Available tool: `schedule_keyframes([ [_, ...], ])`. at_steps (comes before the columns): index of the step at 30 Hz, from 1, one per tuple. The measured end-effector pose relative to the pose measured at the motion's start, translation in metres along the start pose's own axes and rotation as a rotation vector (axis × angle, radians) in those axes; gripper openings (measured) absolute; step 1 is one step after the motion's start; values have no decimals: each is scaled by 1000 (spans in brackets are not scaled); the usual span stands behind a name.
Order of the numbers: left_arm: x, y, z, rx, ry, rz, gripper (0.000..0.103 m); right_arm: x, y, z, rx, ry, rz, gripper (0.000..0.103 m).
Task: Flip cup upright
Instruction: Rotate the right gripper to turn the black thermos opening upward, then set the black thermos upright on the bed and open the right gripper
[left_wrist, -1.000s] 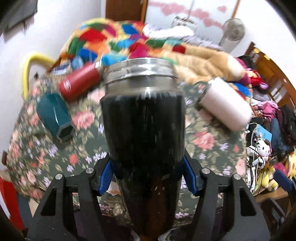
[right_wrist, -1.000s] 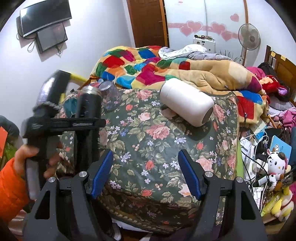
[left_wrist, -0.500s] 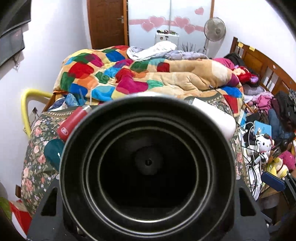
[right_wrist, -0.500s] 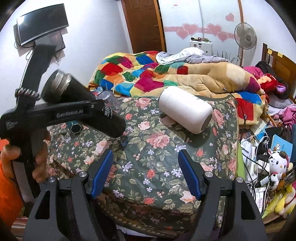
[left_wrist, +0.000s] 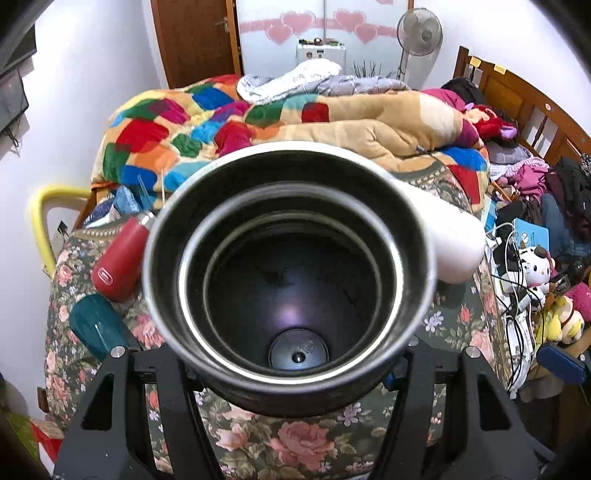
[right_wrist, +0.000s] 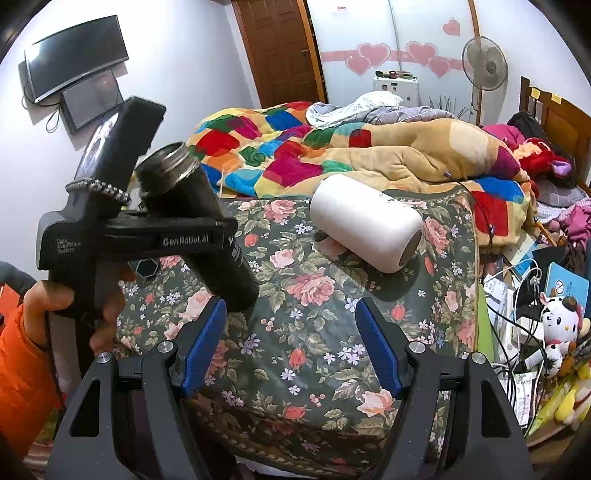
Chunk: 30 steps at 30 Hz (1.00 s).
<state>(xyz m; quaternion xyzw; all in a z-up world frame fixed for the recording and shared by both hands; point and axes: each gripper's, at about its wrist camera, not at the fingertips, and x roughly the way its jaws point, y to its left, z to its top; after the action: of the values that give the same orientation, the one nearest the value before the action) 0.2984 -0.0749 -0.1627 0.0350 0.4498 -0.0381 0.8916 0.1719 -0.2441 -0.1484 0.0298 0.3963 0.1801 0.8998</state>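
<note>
Black and steel-rimmed, the cup (right_wrist: 195, 218) is clamped in my left fingers (right_wrist: 221, 236), tilted in the air above the flowered bed (right_wrist: 314, 332), left of the white bottle (right_wrist: 365, 223). My right fingers (right_wrist: 291, 343) are spread wide, holding nothing.

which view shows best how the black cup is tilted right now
The right wrist view: it shows the black cup from the side, clamped in the left gripper, leaning with its open mouth up-left, above the floral cover. The left wrist view only looks into its mouth.
</note>
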Motion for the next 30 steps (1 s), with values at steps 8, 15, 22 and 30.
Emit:
schedule_keyframes([
  [8,-14,-5,-6,75,-52,56,69,-3,2,4,3,-12,2,70],
  [15,-71,0,-14,71,-160,24,70,-25,8,12,3,-68,8,70],
  [22,-161,19,-33,7,-353,-4,72,-80,23,23,2,-222,29,70],
  [30,-256,28,-78,-51,-614,3,81,-153,50,26,-18,-446,44,71],
])
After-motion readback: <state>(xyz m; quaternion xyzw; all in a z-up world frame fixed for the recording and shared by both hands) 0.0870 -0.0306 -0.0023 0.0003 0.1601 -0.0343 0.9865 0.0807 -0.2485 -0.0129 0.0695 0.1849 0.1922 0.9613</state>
